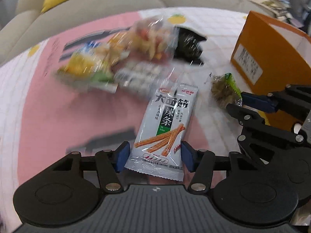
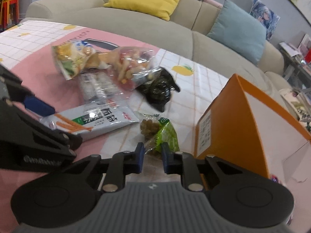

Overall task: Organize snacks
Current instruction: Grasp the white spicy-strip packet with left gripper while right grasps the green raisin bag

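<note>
A white spicy-strip packet point(image 1: 165, 128) sits between the blue pads of my left gripper point(image 1: 155, 145), which press on its two long edges. From the right wrist view the same packet point(image 2: 91, 120) reaches rightward from that gripper's blue finger point(image 2: 38, 104). A small green snack packet point(image 2: 161, 132) lies just left of the orange box point(image 2: 233, 120). My right gripper point(image 2: 152, 147) is shut on its near end. In the left wrist view, that green packet point(image 1: 223, 91) shows at the tip of the right gripper point(image 1: 243, 101).
A pile of clear snack bags point(image 2: 97, 64) and a black packet point(image 2: 159, 89) lies further back on the pink and white tablecloth point(image 2: 38, 38). The open orange box point(image 1: 268, 48) stands at the right. A beige sofa point(image 2: 136, 25) with cushions runs behind the table.
</note>
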A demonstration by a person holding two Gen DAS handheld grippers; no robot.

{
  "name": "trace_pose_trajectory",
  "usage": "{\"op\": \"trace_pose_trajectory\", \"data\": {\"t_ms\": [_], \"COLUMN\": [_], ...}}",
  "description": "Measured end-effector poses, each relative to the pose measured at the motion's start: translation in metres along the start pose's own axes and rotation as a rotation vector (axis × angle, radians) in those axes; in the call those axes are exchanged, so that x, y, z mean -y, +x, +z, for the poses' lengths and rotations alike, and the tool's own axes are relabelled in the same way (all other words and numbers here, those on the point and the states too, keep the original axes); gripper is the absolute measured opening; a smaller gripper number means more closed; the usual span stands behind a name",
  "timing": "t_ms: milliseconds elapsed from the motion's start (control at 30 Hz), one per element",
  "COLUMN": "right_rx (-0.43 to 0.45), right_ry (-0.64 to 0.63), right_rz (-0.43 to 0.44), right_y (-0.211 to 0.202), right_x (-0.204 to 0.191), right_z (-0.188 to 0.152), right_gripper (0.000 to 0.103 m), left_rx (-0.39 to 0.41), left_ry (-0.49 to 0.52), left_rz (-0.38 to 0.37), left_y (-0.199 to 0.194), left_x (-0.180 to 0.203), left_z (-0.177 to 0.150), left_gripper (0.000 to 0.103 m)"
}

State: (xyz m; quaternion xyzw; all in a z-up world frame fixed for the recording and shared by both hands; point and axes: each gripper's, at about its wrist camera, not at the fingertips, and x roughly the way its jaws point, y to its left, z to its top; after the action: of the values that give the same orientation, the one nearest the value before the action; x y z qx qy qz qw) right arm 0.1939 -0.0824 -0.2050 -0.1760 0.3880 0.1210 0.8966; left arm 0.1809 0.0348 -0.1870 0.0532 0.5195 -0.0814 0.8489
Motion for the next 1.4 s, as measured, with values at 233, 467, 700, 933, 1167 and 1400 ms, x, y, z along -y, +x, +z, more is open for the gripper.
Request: {"op": "trace_pose_trajectory", "data": {"t_ms": [233, 467, 700, 933, 1167, 1400], "right_rx": [-0.024, -0.091, -0.076, -0.018, -0.026, -0.051], "right_ry": [-0.024, 0.021, 0.126, 0.165, 0.166, 0.233], "right_rz": [0.093, 0.205, 0.288, 0.301, 0.316, 0.346], "right_y": [-0.026, -0.049, -0.059, -0.047, -0.029, -0.015], "right_x": [-0.020, -0.029, -0.014, 0.001, 0.001, 0.013], "right_z": [-0.009, -0.022, -0.023, -0.020, -0.020, -0.026], "right_gripper": [0.015, 0.015, 0.038, 0.049, 0.048, 0.060], "left_rx": [-0.102, -0.154, -0.041, 0.037, 0.025, 0.065], "left_ry": [-0.117, -0.193, -0.154, -0.182, -0.177, -0.169], "left_rz": [0.083, 0.075, 0.021, -0.038, -0.035, -0.061], "left_y": [-0.020, -0.032, -0.047, -0.042, -0.023, -0.017], "left_x": [-0.012, -0.021, -0.024, -0.039, -0.036, -0.037], "left_z": [-0.029, -0.047, -0.052, -0.046, -0.044, -0.047], "left_gripper": [0.064, 0.065, 0.079, 0.086, 0.084, 0.084]}}
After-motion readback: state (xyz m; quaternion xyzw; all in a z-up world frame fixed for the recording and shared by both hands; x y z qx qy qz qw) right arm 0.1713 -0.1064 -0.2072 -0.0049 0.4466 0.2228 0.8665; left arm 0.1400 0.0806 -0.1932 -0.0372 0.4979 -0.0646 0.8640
